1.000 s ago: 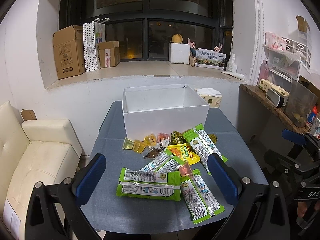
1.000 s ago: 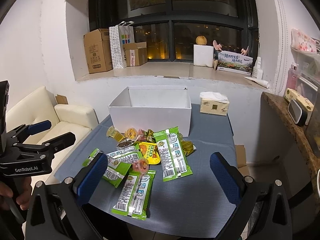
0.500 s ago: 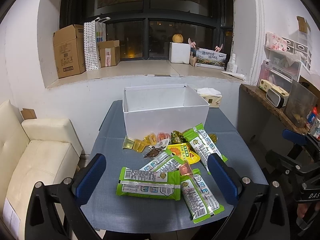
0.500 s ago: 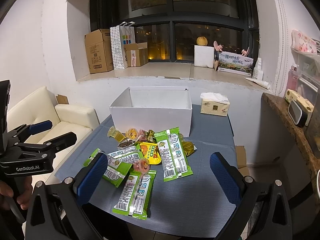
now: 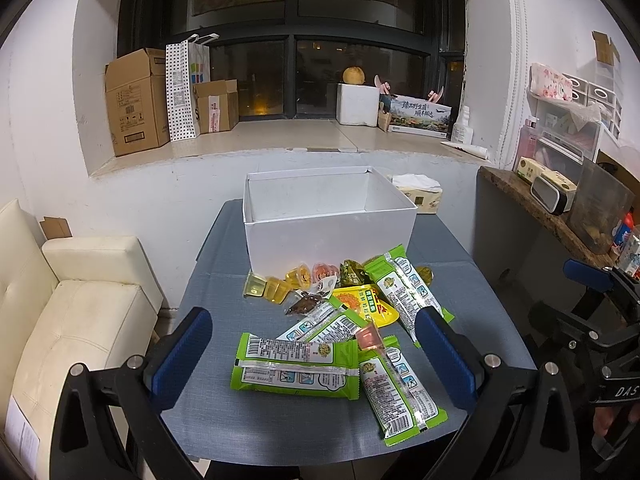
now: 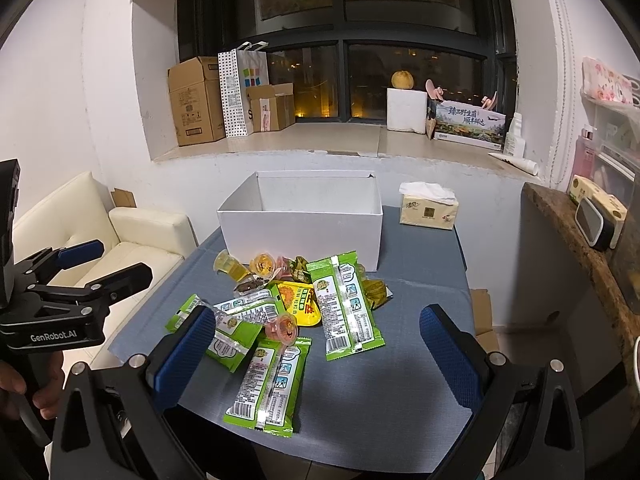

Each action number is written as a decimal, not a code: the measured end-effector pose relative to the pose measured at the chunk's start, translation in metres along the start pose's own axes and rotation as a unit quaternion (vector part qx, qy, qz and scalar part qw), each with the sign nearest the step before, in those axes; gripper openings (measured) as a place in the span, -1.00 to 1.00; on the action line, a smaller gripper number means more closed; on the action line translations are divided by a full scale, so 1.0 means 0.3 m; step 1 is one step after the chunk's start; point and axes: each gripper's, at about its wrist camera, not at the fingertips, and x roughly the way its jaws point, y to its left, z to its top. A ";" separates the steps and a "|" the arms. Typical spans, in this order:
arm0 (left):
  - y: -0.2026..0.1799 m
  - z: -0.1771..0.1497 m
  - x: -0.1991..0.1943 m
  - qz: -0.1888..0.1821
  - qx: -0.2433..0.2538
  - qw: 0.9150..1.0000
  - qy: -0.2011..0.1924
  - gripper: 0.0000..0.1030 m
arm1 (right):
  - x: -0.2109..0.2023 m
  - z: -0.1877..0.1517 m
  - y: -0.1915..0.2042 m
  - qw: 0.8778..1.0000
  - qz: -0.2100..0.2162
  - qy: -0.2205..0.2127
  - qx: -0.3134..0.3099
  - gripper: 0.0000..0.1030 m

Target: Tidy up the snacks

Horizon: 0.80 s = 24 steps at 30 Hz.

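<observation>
Left wrist view shows your left hand-held gripper [image 5: 314, 348] wide and empty above the snacks [image 5: 336, 328], which lie heaped on the surface [image 5: 208, 276] before the white box [image 5: 328, 236]. Packets overlap, so you may drag neighbours. Your right hand-held gripper [image 6: 316, 350] is wide too; a jelly cup [image 6: 282, 326] could roll.

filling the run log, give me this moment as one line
phase: before first pick | left gripper: open, empty | right gripper: open, empty | snacks: piled on table | white box: no snacks visible inside
</observation>
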 end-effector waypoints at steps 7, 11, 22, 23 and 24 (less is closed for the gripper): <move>0.000 0.000 0.002 -0.001 0.000 1.000 0.000 1.00 | 0.000 -0.002 0.002 1.000 0.000 0.000 -0.001 1.00; -0.003 -0.001 0.003 0.000 0.000 1.000 0.000 1.00 | -0.002 -0.006 0.004 1.000 0.001 0.001 -0.001 1.00; 0.024 -0.028 0.004 -0.006 -0.002 1.000 -0.012 1.00 | 0.145 -0.025 -0.029 1.000 0.005 0.028 -0.013 1.00; 0.027 -0.034 0.008 -0.008 0.000 1.000 -0.012 1.00 | 0.187 -0.029 -0.034 0.999 0.007 0.038 -0.019 1.00; 0.032 -0.042 0.012 -0.010 0.002 1.000 -0.012 1.00 | 0.237 -0.034 -0.038 0.998 0.004 0.051 -0.026 1.00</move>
